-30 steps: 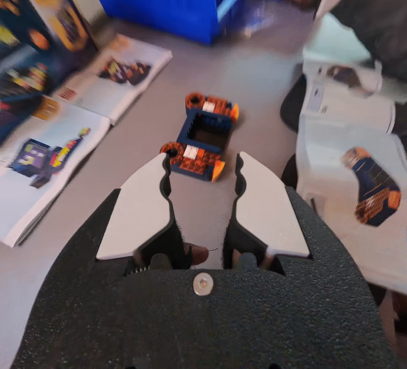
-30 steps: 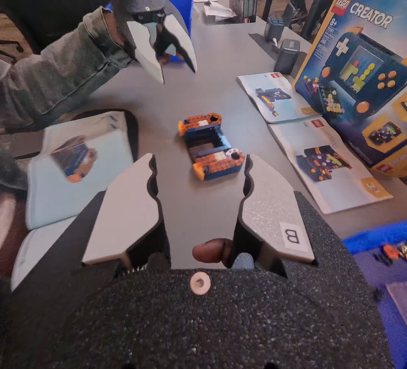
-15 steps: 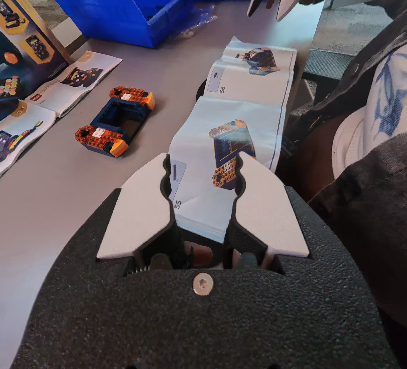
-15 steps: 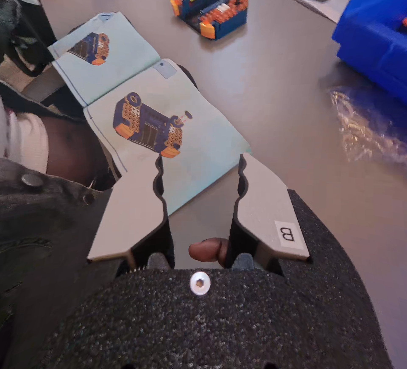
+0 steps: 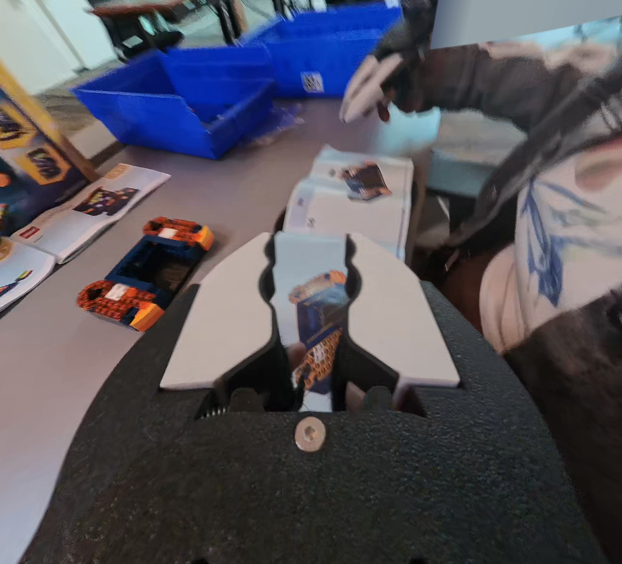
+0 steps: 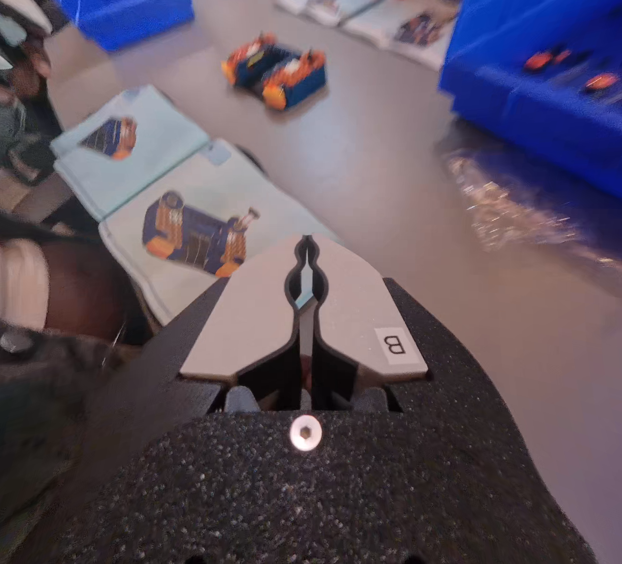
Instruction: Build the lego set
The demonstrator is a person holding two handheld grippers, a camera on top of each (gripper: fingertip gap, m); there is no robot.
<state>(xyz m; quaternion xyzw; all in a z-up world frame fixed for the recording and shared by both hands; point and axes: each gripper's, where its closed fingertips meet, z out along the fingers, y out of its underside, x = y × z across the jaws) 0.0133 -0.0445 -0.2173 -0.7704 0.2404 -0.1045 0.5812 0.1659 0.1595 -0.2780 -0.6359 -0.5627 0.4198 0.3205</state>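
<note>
The part-built lego model (image 5: 144, 275), dark blue with orange ends, sits on the grey table (image 5: 50, 363); it also shows in the right wrist view (image 6: 276, 75). An open instruction booklet (image 5: 350, 211) lies at the table's near edge. My left gripper (image 5: 310, 240) is open and empty, hovering over the booklet's near page, right of the model. My right gripper (image 6: 307, 240) is shut at the corner of the booklet (image 6: 188, 184); I cannot tell whether it pinches a page. It shows far off in the left wrist view (image 5: 363, 93), above the booklet's far end.
Blue bins (image 5: 175, 110) stand at the back; one (image 6: 538, 83) holds small orange pieces. A crinkled clear bag (image 6: 505, 211) lies before it. Closed booklets (image 5: 91, 208) and the set's box (image 5: 23, 161) are left of the model. A person's lap (image 5: 555, 278) borders the table edge. One gripper's finger ends stand about 25 cm off the other's.
My right gripper has gone from open to shut at the booklet's corner. My left gripper has moved forward over the booklet page and narrowed a little. The model has not moved.
</note>
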